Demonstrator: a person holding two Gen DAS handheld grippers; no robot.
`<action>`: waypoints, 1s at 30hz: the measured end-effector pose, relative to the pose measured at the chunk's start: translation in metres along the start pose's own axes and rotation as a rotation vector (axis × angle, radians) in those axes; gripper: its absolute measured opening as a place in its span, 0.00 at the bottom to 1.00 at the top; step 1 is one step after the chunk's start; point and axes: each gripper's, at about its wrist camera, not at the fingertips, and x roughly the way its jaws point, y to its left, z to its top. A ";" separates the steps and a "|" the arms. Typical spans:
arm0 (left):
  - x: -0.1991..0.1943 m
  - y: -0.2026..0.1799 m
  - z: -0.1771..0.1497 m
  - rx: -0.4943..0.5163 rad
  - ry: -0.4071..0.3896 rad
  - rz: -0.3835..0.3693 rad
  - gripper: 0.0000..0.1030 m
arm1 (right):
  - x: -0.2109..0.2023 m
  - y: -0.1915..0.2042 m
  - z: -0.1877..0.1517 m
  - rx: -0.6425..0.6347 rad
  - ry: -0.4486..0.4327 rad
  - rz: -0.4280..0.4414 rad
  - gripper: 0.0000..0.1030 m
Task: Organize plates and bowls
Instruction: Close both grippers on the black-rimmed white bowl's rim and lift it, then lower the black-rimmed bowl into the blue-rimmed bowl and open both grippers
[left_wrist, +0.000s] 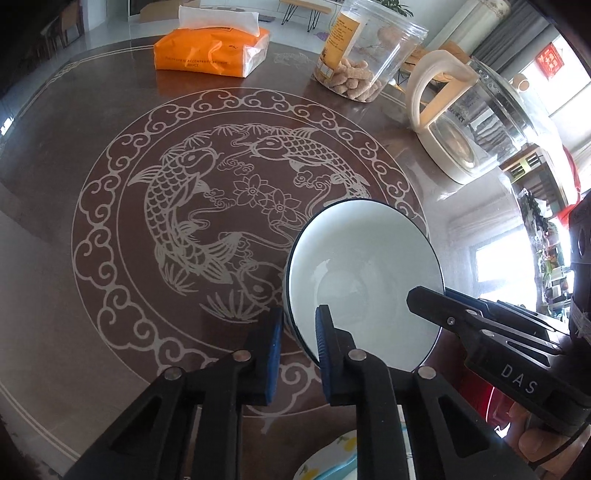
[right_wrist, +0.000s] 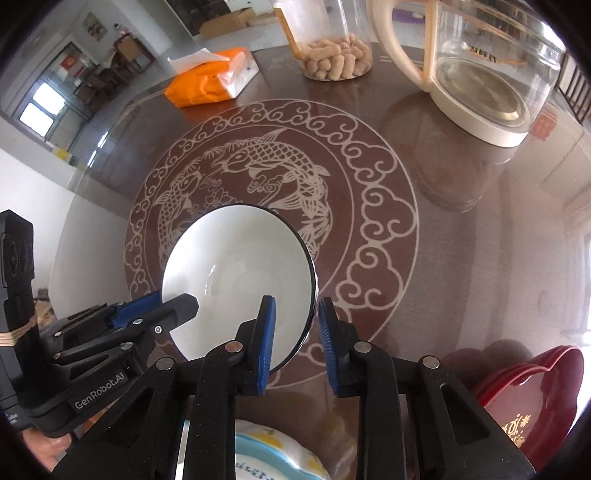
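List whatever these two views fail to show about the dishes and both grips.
- Patterned plate: cut off by the bottom edge and hidden behind gripper fingers in both views.
- Red dish: cropped by the fisheye border.
- White bowl: underside unseen; whether it is lifted, unclear.
- Right gripper: pad contact unclear.

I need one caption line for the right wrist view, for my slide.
Both hand-held grippers, right and left, clamp the white bowl's rim over the fish-patterned table.

A glossy brown table (right_wrist: 461, 236) carries a pale twin-fish medallion (left_wrist: 207, 206) ringed with cloud scrolls. Daylight glares off its surface from bright windows (right_wrist: 40, 107) at nine o'clock in the right wrist view. Pale floor (left_wrist: 110, 26), white walls and cardboard boxes (right_wrist: 221, 22) lie beyond.
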 end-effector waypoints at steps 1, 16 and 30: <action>0.001 0.000 0.001 -0.001 -0.004 0.002 0.15 | 0.002 -0.002 0.000 0.006 0.002 -0.002 0.20; -0.072 -0.030 -0.024 0.069 -0.106 -0.048 0.15 | -0.050 -0.009 -0.021 0.045 -0.078 0.055 0.11; -0.129 -0.053 -0.144 0.142 -0.134 -0.068 0.16 | -0.137 0.022 -0.121 -0.012 -0.096 0.024 0.11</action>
